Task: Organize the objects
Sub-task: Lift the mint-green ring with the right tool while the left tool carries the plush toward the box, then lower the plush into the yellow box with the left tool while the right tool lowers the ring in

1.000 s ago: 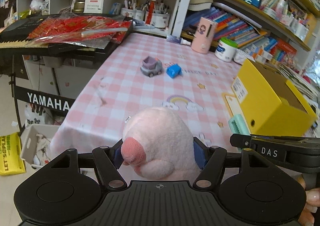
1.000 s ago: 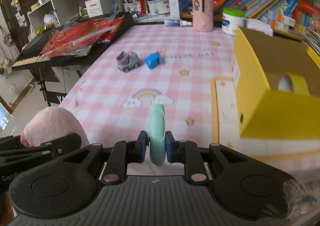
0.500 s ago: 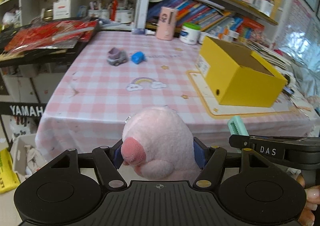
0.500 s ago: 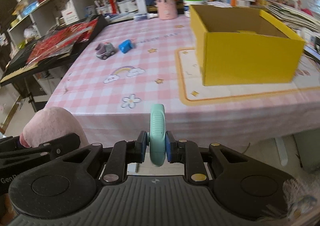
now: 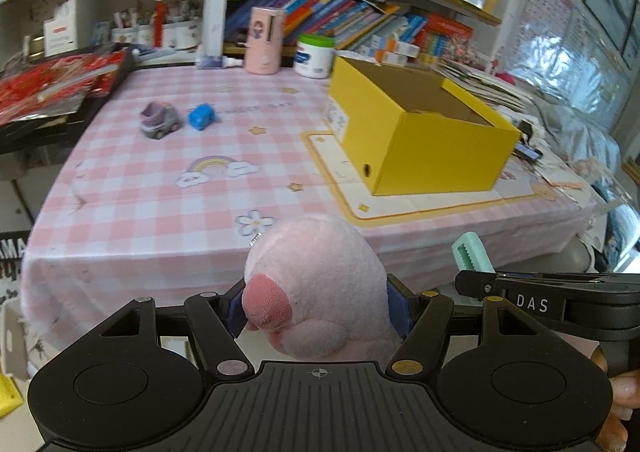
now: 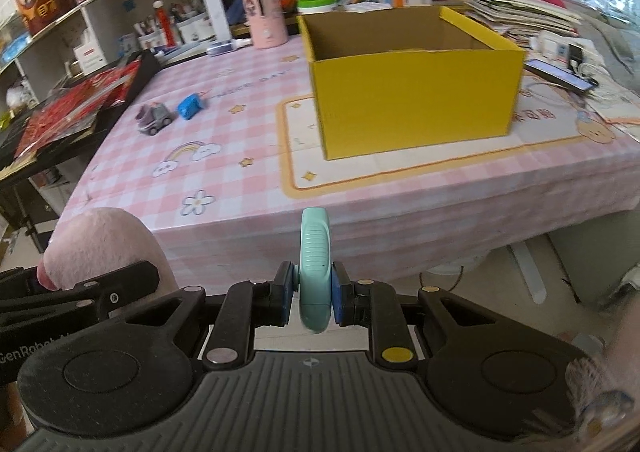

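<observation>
My left gripper (image 5: 316,312) is shut on a pink plush toy (image 5: 316,284), which bulges out between the blue pads. My right gripper (image 6: 314,294) is shut on a mint-green clip (image 6: 315,268), held edge-on; the same clip (image 5: 468,254) shows at the right of the left wrist view, and the plush (image 6: 104,248) at the left of the right wrist view. Both grippers hang off the near edge of the pink checked table (image 5: 160,196). An open yellow box (image 6: 412,88) stands on the table's right half. A grey toy car (image 5: 158,120) and a blue toy (image 5: 201,116) lie at the far left.
A pink cup (image 5: 265,40) and a white jar with a green lid (image 5: 314,56) stand at the table's back edge, below bookshelves. A keyboard with red packets (image 5: 52,84) sits to the left. A phone (image 6: 558,74) and stacked papers lie right of the box.
Both grippers have swung to the right and backed away from the table, so its near edge and the whole yellow box now show. Both grips are unchanged.
</observation>
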Demonstrator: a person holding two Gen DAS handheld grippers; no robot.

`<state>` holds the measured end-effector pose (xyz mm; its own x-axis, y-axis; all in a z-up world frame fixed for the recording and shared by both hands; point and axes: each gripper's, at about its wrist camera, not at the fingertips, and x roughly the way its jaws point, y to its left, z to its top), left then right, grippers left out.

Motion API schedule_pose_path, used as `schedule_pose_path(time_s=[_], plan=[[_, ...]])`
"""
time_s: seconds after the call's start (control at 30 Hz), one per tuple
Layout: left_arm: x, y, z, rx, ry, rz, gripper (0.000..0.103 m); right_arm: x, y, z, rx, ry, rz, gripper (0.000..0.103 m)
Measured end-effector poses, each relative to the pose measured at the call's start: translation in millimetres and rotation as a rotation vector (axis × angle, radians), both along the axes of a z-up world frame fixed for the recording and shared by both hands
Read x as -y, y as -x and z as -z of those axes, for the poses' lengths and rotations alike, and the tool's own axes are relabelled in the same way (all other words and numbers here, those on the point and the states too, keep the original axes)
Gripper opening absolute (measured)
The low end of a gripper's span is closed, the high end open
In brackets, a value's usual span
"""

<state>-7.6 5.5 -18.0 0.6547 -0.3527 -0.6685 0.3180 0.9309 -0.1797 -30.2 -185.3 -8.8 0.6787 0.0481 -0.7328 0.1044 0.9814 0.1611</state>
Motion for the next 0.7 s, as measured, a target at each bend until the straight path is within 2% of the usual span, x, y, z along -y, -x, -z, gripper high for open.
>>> schedule_pose_path(time_s=[0.23, 0.7], plan=[[30, -9, 0, 0.0, -0.002, 0.082, 0.067, 27, 4, 0, -0.006, 0.002, 0.079, 0.018], [79, -32, 0, 0.006, 0.0, 0.171, 0.067, 73, -8, -1, -0.019, 0.013, 0.158, 0.018]])
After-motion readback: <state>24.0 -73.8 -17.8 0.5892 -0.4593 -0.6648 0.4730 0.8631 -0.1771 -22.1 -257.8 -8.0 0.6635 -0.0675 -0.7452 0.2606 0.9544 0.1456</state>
